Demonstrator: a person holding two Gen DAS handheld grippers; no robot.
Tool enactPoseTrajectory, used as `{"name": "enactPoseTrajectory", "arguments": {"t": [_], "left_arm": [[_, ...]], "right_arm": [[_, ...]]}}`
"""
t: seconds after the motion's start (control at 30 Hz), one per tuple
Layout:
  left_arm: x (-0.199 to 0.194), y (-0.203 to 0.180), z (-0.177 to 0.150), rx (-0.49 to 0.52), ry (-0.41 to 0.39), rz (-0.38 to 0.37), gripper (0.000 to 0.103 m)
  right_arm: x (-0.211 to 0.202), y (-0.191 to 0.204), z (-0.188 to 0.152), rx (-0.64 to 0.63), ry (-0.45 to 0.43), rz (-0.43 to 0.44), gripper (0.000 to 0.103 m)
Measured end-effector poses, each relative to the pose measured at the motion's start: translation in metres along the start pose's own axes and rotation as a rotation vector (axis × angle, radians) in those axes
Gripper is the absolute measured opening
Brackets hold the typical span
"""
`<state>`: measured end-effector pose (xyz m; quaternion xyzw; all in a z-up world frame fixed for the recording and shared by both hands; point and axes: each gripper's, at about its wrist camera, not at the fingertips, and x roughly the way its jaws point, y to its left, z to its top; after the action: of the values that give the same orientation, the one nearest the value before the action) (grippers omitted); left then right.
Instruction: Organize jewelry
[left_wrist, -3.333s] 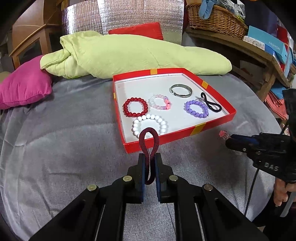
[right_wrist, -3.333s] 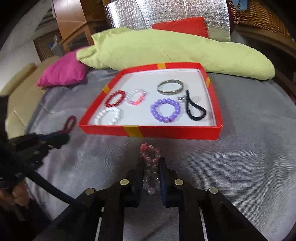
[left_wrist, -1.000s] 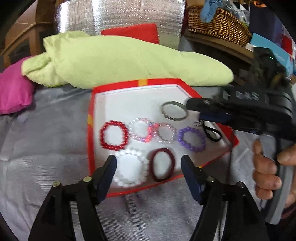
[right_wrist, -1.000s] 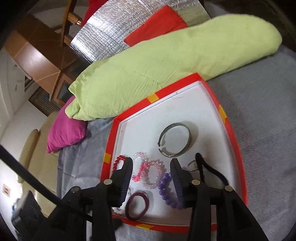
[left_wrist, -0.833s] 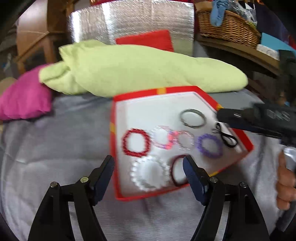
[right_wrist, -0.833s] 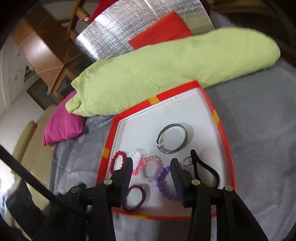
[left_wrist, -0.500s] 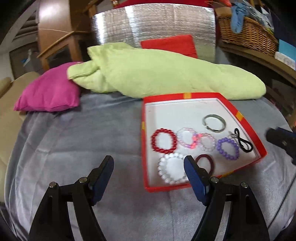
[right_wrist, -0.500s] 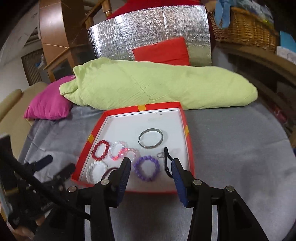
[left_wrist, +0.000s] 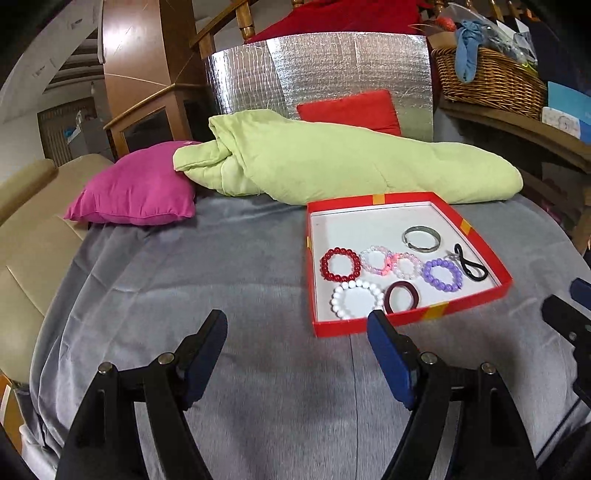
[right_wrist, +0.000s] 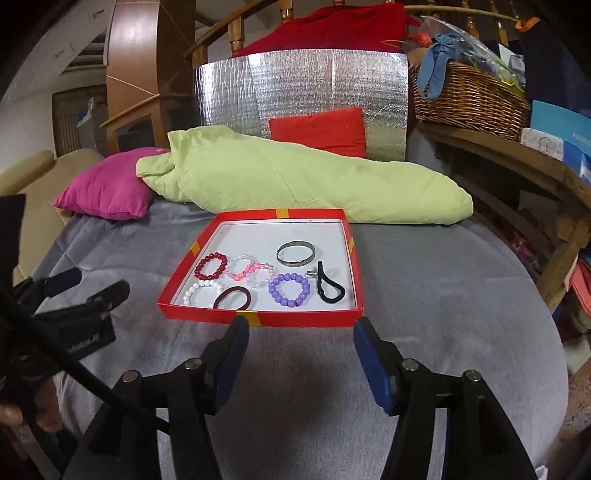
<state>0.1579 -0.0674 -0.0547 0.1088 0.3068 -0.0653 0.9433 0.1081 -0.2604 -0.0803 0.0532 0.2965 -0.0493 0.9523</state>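
Note:
A shallow red box (left_wrist: 413, 321) (right_wrist: 258, 318) with a white floor sits on the grey cloth. It holds a red bead bracelet (left_wrist: 340, 264), a white one (left_wrist: 357, 299), a pink one (left_wrist: 376, 260), a clear one (left_wrist: 406, 265), a purple one (left_wrist: 442, 274), a maroon hair band (left_wrist: 402, 297) (right_wrist: 233, 298), a metal bangle (left_wrist: 421, 239) and a black loop (left_wrist: 471, 266). My left gripper (left_wrist: 297, 326) is open and empty, in front of the box's near left corner. My right gripper (right_wrist: 299, 325) is open and empty, just short of the box's near wall.
A green quilt (left_wrist: 332, 166) and a pink cushion (left_wrist: 136, 192) lie behind the box. A wooden shelf with a wicker basket (right_wrist: 469, 99) stands at the right. A beige sofa arm (left_wrist: 26, 221) is at the left.
Both grippers let go of their pieces: the maroon band and the clear bead bracelet now lie in the box. Both grippers have drawn back from the box and stay open.

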Motion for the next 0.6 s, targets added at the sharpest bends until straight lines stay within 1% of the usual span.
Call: {"name": "enactPoseTrajectory", "arguments": {"t": [0.07, 0.17, 0.23, 0.37, 0.47, 0.6], "left_arm": [[0.0, 0.002, 0.0, -0.014, -0.001, -0.006, 0.079], [0.001, 0.007, 0.0, -0.036, -0.014, -0.034, 0.079], [0.003, 0.008, 0.0, -0.049, -0.013, -0.024, 0.079], [0.006, 0.003, 0.001, -0.037, -0.018, -0.012, 0.079], [0.007, -0.001, 0.001, -0.021, -0.02, -0.011, 0.079], [0.008, -0.006, 0.0, -0.015, -0.015, -0.018, 0.079]], "right_arm": [[0.007, 0.001, -0.001, 0.009, 0.014, -0.001, 0.064], [0.019, 0.002, -0.003, 0.016, 0.045, 0.002, 0.064], [0.024, 0.004, -0.004, 0.012, 0.055, 0.0, 0.064], [0.03, 0.003, -0.004, 0.02, 0.068, 0.007, 0.065], [0.032, 0.002, -0.003, 0.022, 0.07, -0.003, 0.065], [0.031, -0.002, -0.002, 0.041, 0.069, 0.008, 0.064]]}}
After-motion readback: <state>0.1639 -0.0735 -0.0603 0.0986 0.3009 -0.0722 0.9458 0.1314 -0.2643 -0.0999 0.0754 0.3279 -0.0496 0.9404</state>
